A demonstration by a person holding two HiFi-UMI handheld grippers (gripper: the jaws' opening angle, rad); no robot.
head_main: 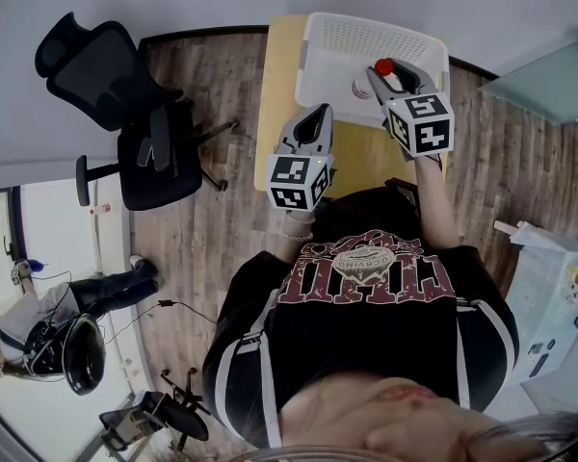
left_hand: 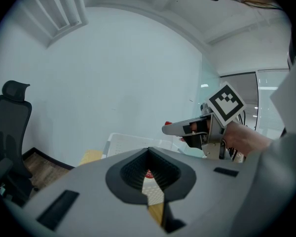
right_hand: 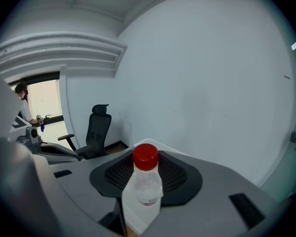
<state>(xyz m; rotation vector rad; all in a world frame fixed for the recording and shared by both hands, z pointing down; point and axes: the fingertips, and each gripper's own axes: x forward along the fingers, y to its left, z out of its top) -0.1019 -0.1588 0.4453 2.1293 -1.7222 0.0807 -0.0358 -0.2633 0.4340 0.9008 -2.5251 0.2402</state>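
A clear plastic bottle (right_hand: 147, 181) with a red cap (head_main: 383, 66) stands upright between the jaws of my right gripper (right_hand: 147, 194), which is shut on it. In the head view the right gripper (head_main: 385, 77) holds the bottle over the white perforated basket (head_main: 337, 41) at the far end of a small wooden table (head_main: 279, 75). My left gripper (head_main: 316, 115) hovers over the table just left of the basket, jaws together with nothing in them. In the left gripper view, a thin slit between the jaws of the left gripper (left_hand: 150, 181) shows basket and table below.
A black office chair (head_main: 135, 114) stands on the wood floor left of the table. A seated person (head_main: 39, 316) and cables are at the lower left. A glass-topped desk (head_main: 544, 75) is at the right. A pale wall lies behind the basket.
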